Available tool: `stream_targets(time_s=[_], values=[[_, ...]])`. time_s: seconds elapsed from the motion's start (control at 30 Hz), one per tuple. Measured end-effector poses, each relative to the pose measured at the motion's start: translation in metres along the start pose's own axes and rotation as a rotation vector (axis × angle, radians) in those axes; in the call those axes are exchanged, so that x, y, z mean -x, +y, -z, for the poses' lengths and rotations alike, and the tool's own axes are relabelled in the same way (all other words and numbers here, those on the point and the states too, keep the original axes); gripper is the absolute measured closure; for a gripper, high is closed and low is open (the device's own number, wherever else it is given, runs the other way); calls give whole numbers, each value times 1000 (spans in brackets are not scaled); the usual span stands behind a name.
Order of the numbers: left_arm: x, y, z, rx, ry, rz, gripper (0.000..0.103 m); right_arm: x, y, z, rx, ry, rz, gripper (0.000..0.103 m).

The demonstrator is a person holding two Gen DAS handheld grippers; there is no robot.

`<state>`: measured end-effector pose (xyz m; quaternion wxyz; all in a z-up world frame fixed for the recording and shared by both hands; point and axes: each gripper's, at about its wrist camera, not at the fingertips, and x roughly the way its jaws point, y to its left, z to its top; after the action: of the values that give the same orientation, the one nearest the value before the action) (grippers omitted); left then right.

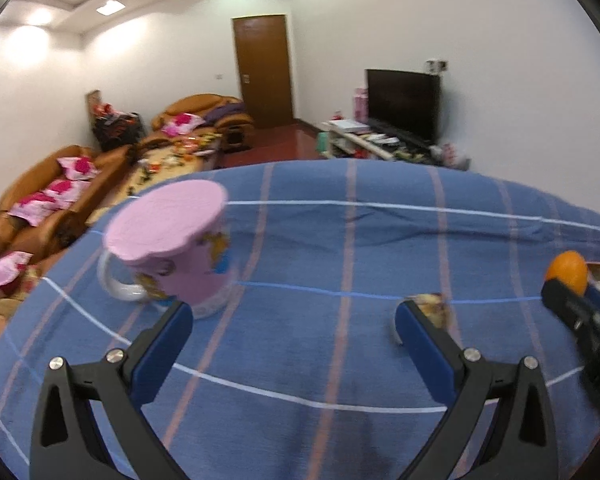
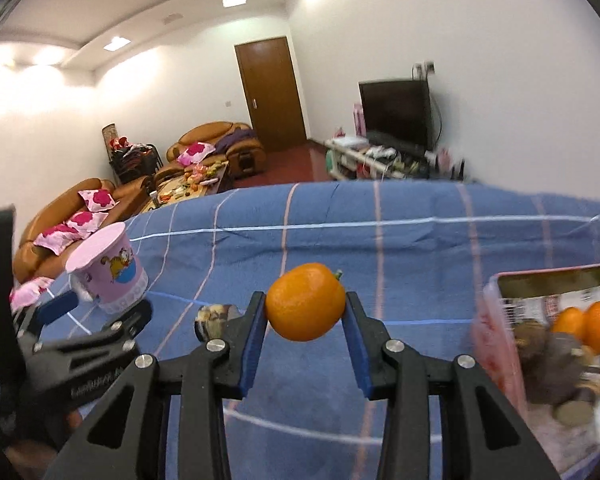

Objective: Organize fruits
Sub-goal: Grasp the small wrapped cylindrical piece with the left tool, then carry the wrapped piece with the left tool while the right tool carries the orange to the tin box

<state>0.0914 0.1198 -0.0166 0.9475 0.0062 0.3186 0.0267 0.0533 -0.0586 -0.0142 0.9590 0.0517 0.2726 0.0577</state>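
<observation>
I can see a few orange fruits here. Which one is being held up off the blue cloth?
The round orange fruit with a green stem, clamped in the right gripper. The other oranges lie in the pink-rimmed box.

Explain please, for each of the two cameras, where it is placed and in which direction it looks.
Left wrist view: sits on the left tool, looks forward and slightly down over the blue tablecloth at the pink mug; its own open fingers show, empty.
Right wrist view: sits on the right tool, same direction; its fingers are shut on an orange, with the pink container at right.
Shared: mug, tablecloth, orange, sofas, door and television; each view also catches the other tool.
</observation>
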Motion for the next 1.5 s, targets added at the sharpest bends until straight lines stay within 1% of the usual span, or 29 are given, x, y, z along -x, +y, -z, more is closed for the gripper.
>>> stream_targets(time_s=[0.07, 0.13, 0.17, 0.2, 0.27, 0.33, 0.37, 0.4, 0.43, 0.5, 0.53, 0.6, 0.63, 0.67, 0.8, 0.87, 1.07, 1.3, 1.5], values=[[-1, -10, -1, -11, 2, 51, 0, 11, -1, 3, 21, -21, 33, 63], [-6, -23, -1, -33, 22, 76, 4, 20, -4, 5, 14, -49, 54, 63], [-9, -32, -2, -55, 35, 81, 9, 26, -7, 5, 12, -69, 72, 63], [-11, -39, -4, -75, 42, 80, 12, 31, -9, 4, 9, -89, 90, 63], [-17, -53, -7, -108, 54, 66, 12, 34, -16, 3, -1, -108, 105, 63], [-26, -63, -10, -113, 76, 66, 13, 32, -20, 3, -12, -104, 114, 63], [-30, -67, -11, -112, 89, 72, 17, 30, -22, 3, -22, -94, 113, 63], [-35, -69, -12, -110, 108, 78, 24, 28, -23, 3, -28, -86, 110, 63], [-40, -72, -13, -109, 128, 78, 28, 27, -25, 3, -36, -79, 105, 63], [-49, -76, -14, -109, 163, 79, 41, 25, -28, 1, -52, -77, 97, 63], [-52, -76, -14, -108, 181, 83, 44, 24, -28, 1, -52, -73, 94, 63], [-55, -75, -14, -90, 200, 98, 59, 21, -27, 1, -50, -64, 85, 63], [-55, -73, -14, -75, 203, 113, 63, 19, -27, 0, -49, -63, 81, 63], [-55, -72, -14, -65, 205, 128, 71, 18, -26, 0, -42, -62, 79, 63], [-50, -74, -11, -66, 196, 130, 72, 19, -21, 3, -19, -70, 85, 63], [-41, -74, -10, -64, 165, 124, 72, 21, -20, 4, -9, -77, 87, 63], [-9, -61, -1, -21, 46, 34, 72, 28, -9, 8, 26, -101, 96, 63], [14, -44, 9, 24, -31, -14, 72, 41, 4, 15, 74, -138, 98, 63], [28, -40, 17, 24, -66, -31, 72, 50, 3, 22, 70, -142, 101, 63]])
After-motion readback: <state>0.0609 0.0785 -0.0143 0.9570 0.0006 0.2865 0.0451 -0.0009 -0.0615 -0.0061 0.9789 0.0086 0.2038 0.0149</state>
